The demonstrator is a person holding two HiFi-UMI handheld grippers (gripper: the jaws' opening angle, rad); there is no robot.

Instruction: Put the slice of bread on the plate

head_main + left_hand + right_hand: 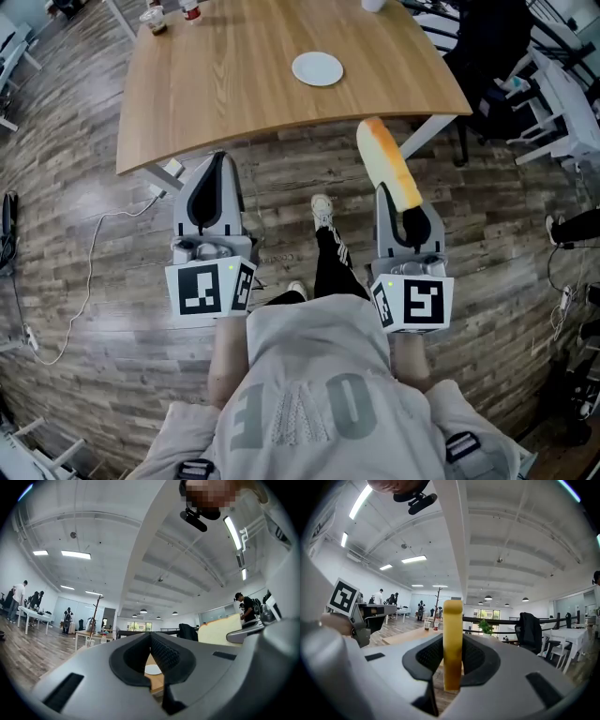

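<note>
Here, the slice of bread (387,164) is clamped on edge in the right gripper (405,206), well short of the plate (317,68) on the table (234,94). The left gripper (217,173) is closed and empty. The bread is best carried over the plate, laid flat, then released.

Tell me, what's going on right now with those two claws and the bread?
Right gripper shut on slice of bread, held short of the table. Left gripper shut, empty. Plate bare on table; nothing in the way.
</note>
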